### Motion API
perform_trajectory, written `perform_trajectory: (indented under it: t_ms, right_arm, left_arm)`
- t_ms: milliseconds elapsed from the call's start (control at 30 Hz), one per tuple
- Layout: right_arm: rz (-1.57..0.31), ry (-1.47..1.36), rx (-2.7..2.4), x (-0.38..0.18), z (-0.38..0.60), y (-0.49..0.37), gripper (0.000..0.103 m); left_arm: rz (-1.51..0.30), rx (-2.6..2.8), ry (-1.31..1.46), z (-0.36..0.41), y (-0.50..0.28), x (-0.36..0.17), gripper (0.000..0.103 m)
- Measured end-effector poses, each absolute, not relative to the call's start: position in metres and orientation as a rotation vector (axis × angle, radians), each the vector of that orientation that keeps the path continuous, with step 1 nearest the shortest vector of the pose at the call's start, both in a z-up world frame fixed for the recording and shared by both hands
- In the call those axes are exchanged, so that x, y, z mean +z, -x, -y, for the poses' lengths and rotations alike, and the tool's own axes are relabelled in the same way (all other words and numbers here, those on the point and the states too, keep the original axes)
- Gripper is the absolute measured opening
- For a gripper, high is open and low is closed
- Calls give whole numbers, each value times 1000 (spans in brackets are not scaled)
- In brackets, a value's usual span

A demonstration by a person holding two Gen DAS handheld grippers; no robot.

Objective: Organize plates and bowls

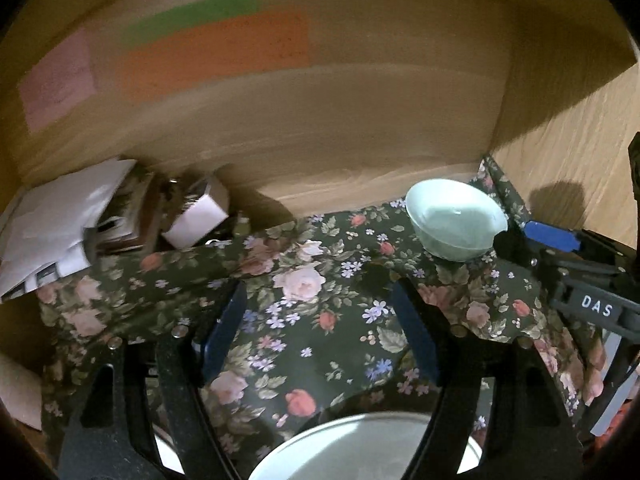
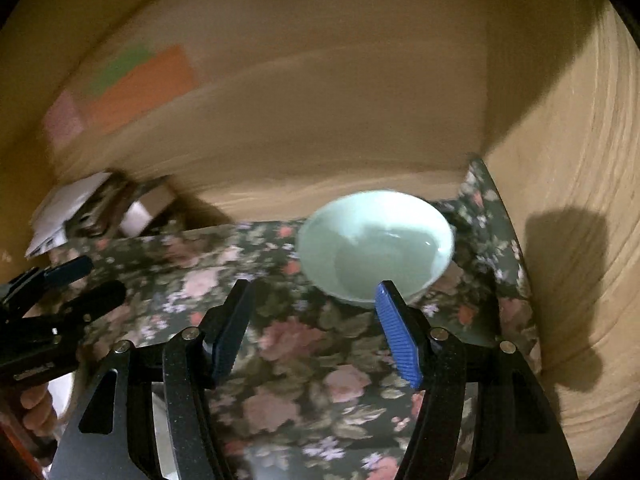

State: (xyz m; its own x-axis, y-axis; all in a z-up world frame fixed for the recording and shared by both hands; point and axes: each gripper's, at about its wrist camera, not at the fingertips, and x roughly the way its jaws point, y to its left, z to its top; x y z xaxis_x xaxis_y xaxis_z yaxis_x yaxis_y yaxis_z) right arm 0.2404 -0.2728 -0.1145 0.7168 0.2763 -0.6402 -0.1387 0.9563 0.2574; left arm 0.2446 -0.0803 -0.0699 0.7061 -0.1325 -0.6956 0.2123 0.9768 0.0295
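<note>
A pale green bowl (image 2: 376, 246) sits near the floral tablecloth's (image 1: 304, 320) far right corner, both the left gripper (image 1: 320, 328) and the right gripper (image 2: 316, 328) hovering over bare cloth with jaws apart and empty.

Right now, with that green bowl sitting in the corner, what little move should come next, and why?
Probably ease the right gripper forward until its open jaws straddle the near rim of the bowl. Nothing is between its fingers yet, and the bowl stands upright just past its right fingertip. The left gripper is also open and empty, farther from the bowl, above a plate.
</note>
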Motion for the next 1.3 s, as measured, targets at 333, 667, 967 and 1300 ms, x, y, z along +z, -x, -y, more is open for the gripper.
perform_trajectory:
  t_ms: [333, 667, 967, 1300]
  right_arm:
    - [-830, -244, 105, -152, 306, -283, 60]
    - [-903, -299, 90, -178, 323, -308, 60]
    - [-945, -216, 145, -191, 308, -315, 27]
    - [-986, -139, 305, -189, 273, -292, 14]
  left_arm:
    - [-861, -205, -110, 100, -296, -95, 75]
    - [-909, -221, -154, 116, -326, -114, 75]
    - [-892, -259, -159, 126, -333, -115, 75]
    - [-943, -264, -165, 128, -333, -128, 75]
